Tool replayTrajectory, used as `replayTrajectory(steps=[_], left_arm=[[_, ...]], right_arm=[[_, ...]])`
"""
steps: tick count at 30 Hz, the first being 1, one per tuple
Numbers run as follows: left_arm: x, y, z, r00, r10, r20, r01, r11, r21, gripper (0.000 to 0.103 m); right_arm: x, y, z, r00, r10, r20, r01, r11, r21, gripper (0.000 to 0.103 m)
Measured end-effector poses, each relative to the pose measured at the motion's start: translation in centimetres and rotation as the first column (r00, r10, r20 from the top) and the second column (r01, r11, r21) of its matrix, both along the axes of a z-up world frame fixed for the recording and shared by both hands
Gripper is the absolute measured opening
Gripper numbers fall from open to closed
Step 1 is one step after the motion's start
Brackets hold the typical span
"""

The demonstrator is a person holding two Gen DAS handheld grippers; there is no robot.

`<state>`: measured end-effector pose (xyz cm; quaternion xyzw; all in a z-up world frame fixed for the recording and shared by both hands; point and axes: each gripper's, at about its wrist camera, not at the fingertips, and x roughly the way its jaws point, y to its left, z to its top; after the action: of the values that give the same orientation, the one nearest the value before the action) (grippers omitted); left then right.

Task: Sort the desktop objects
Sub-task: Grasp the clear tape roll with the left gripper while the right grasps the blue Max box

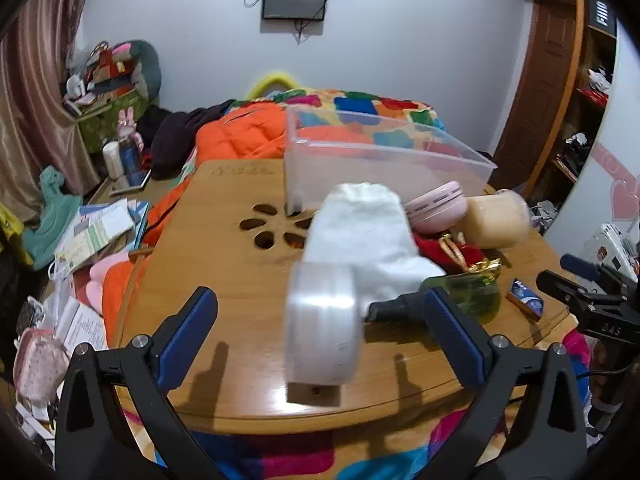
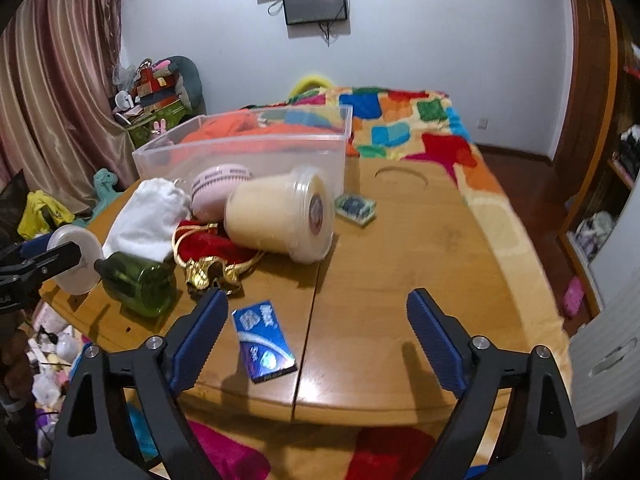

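A blurred roll of clear tape (image 1: 322, 322) stands on edge on the wooden table (image 1: 224, 280), between the spread, empty fingers of the left gripper (image 1: 320, 320); whether anything touches it is unclear. Behind it a white cloth (image 1: 360, 236) half-hides a green bottle (image 1: 468, 290). The right gripper (image 2: 316, 336) hangs released near a blue packet (image 2: 264, 346), before the clear bin (image 2: 248, 148).

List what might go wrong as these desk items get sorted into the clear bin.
1. The tape roll stands on edge near the table's front edge, between the open left gripper fingers; a nudge may roll it off.
2. The lidded cup lies on its side against the pile and may roll.
3. The green bottle lies beside the gold cord, which could snag.
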<state>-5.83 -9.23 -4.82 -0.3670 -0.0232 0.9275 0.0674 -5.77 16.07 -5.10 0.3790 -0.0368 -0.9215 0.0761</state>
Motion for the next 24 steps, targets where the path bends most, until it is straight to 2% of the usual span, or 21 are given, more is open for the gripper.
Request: replayTrajectory(steps=[2,4,6,7,9,11,13,15,20,24], left_arm=[[-0.2,-0.4,-0.2,1.0,0.007,0.007,-0.007,1.0,0.015,0.103],[-0.3,-0.9,-0.4,1.0,0.008,0.015,-0.009,0.999,0.045,0.103],[-0.5,-1.1,-0.7,0.999,0.018,0.027,-0.019,0.998,0.053,0.102],[-0.6,-1.1,-0.8,0.999,0.021,0.032,-0.023,0.998,0.051,0.098],[-1.0,-0.9,-1.2,0.998,0.02,0.061,-0.023,0.998,0.05,0.082],[-1.3,-1.0,-1.6,0.996,0.02,0.082,-0.025,0.998,0.059,0.081],[-1.4,-1.0,-1.9,0.996,0.025,0.086,-0.031,0.998,0.063,0.08],[-1.5,-0.8,-2.0,0.996,0.028,0.088,-0.033,0.998,0.056,0.075],[-1.7,-0.2,-1.8,0.996,0.037,0.086,-0.039,0.999,0.027,0.073],[-1.8,0.2,-1.8,0.995,0.045,0.083,-0.046,0.999,0.01,0.062]], right_arm=[[0.1,0.0,-0.5,1.0,0.004,0.016,-0.004,1.0,-0.017,0.088],[0.1,-0.1,-1.0,0.999,0.009,0.032,-0.008,1.0,-0.021,0.083],[0.0,-0.2,-1.3,0.999,0.014,0.049,-0.012,1.0,-0.022,0.071],[-0.1,-0.3,-1.5,0.998,0.019,0.057,-0.018,1.0,-0.025,0.07],[-0.2,-0.6,-1.8,0.998,0.029,0.062,-0.027,0.999,-0.033,0.068],[-0.2,-1.0,-1.8,0.997,0.048,0.064,-0.047,0.998,-0.029,0.065],[-0.1,-1.4,-1.8,0.996,0.061,0.06,-0.06,0.998,-0.017,0.059],[-0.1,-1.9,-1.8,0.996,0.072,0.056,-0.072,0.997,0.006,0.054],[-0.1,-2.1,-1.8,0.995,0.091,0.051,-0.091,0.996,0.006,0.047],[-0.2,-2.2,-1.7,0.994,0.099,0.049,-0.1,0.995,0.012,0.043]])
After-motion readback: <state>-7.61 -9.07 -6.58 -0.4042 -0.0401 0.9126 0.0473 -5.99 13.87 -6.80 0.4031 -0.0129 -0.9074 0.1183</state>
